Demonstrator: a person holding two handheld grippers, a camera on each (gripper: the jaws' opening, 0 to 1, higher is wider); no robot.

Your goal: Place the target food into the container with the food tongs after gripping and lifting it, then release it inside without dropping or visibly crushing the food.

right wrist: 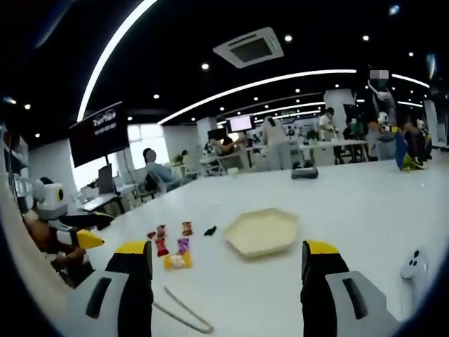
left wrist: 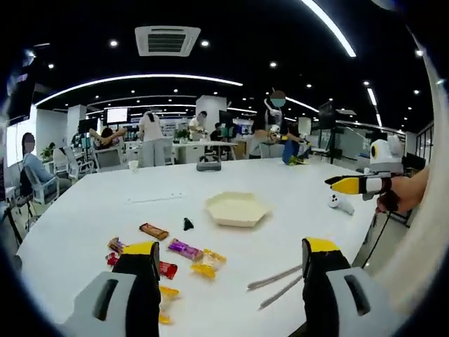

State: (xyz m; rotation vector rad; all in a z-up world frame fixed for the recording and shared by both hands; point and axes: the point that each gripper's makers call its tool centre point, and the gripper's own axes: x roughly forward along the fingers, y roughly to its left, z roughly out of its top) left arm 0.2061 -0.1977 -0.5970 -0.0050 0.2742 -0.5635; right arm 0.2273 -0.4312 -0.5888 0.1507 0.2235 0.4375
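Observation:
Several wrapped snacks lie in a loose group on the white table: a brown bar (left wrist: 153,231), a purple packet (left wrist: 184,249), a yellow packet (left wrist: 209,262) and a red one (left wrist: 167,269). The same snack group (right wrist: 172,246) lies left of centre in the right gripper view. A cream hexagonal container (left wrist: 238,208) (right wrist: 261,232) sits empty mid-table. Metal food tongs (left wrist: 277,284) (right wrist: 184,312) lie flat near the table's front edge. My left gripper (left wrist: 228,256) is open above the snacks and tongs, holding nothing. My right gripper (right wrist: 228,256) is open too, held above the table short of the container.
A small black object (left wrist: 187,224) (right wrist: 210,229) lies between snacks and container. A white controller (left wrist: 340,203) (right wrist: 414,270) rests near the right edge. The right gripper (left wrist: 358,184) enters the left gripper view from the right. People, desks and chairs stand behind the table.

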